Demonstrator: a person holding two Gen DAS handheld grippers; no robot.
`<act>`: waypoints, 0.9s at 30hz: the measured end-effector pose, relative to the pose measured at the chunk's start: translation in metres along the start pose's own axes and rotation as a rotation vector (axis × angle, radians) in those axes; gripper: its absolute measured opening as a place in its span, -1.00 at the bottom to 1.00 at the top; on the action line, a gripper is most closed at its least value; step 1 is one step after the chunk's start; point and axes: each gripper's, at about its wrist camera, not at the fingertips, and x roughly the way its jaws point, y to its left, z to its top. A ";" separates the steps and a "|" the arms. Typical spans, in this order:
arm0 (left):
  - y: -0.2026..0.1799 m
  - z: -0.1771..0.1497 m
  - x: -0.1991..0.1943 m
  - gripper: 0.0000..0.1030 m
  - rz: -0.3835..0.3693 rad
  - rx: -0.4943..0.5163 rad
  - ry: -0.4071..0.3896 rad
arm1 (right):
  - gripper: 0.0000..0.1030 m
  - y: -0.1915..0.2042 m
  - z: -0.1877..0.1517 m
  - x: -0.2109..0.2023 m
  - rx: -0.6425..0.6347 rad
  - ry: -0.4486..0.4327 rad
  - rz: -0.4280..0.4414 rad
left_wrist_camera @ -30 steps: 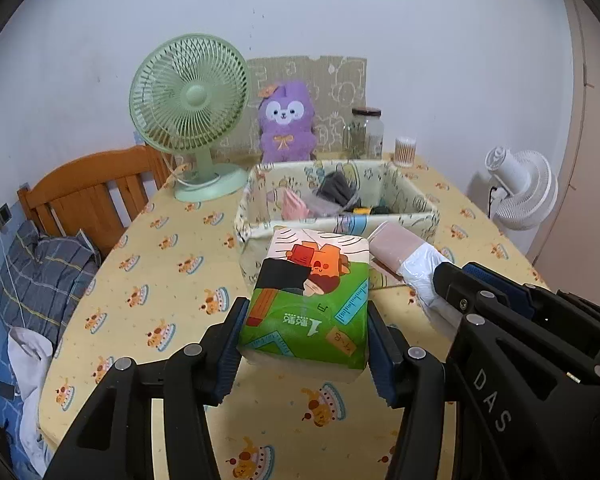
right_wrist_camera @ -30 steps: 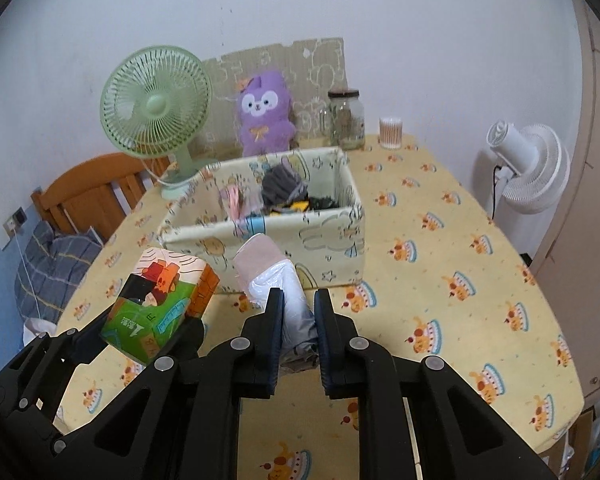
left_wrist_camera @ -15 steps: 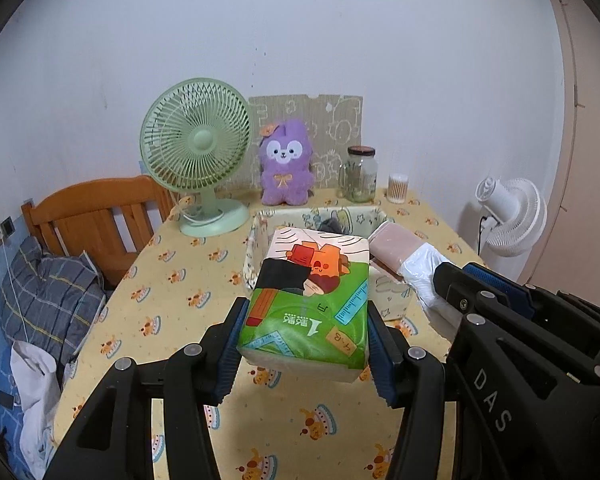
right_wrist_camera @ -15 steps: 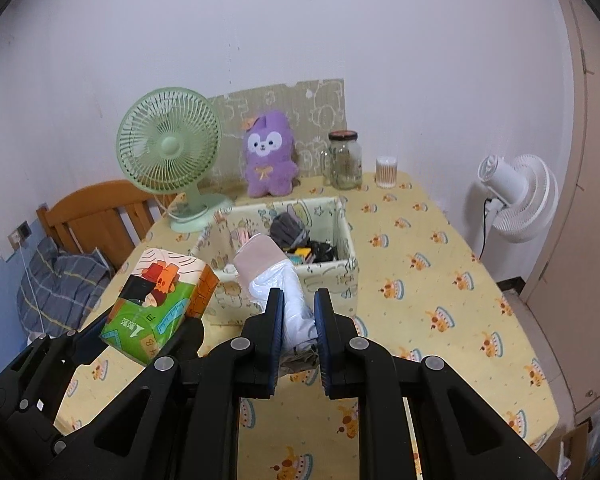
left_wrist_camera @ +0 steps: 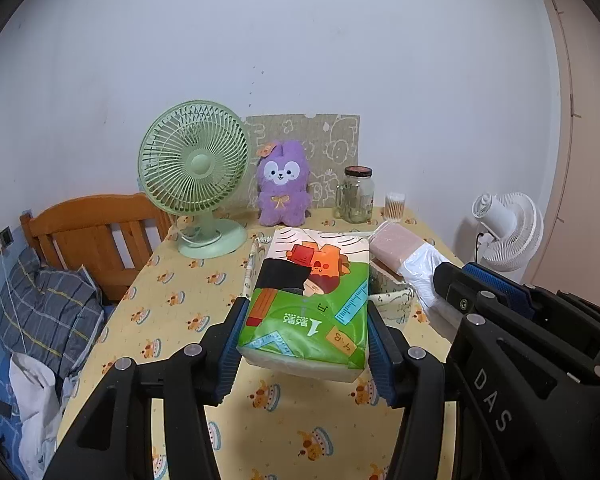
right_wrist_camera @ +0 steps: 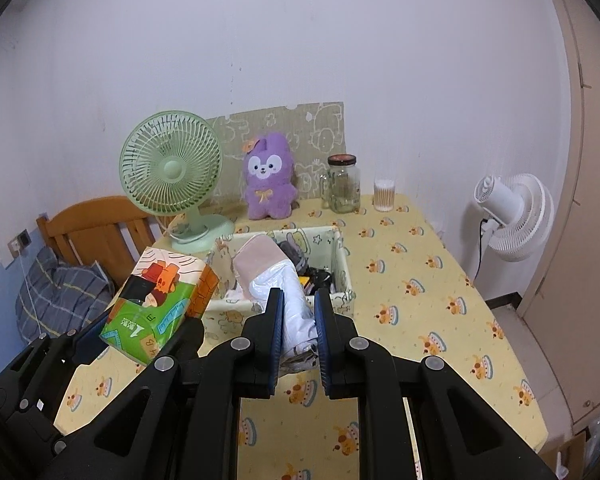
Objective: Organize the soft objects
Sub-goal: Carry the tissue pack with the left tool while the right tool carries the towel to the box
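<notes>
- Yellow tablecloth (left_wrist_camera: 188, 280) spreads below; our left gripper (left_wrist_camera: 306, 344) pinches the tissue pack (left_wrist_camera: 310, 296) above it, before the fabric bin (left_wrist_camera: 392, 304).
- White wall behind; our right gripper (right_wrist_camera: 298, 320) squeezes a plastic-wrapped pink roll (right_wrist_camera: 274, 272) over that bin (right_wrist_camera: 340, 256).

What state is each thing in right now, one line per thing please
left tool: shut on the tissue pack
tissue pack: held off the table
right tool: shut on the plastic-wrapped bundle
plastic-wrapped bundle: held above the fabric bin
fabric bin: open-topped, things inside
glass jar: upright, lid on
green fan: upright, blades show no blur
purple plush: sitting upright against the board
</notes>
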 end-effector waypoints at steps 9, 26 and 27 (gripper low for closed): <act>0.001 0.009 0.012 0.09 0.004 -0.003 -0.006 | -0.65 -0.001 0.012 0.016 -0.004 -0.006 0.003; 0.004 0.028 0.055 0.09 0.014 -0.011 0.010 | -0.65 -0.002 0.029 0.057 0.006 0.006 0.011; 0.004 0.029 0.058 0.09 0.014 -0.012 0.012 | -0.65 -0.002 0.031 0.061 0.006 0.008 0.011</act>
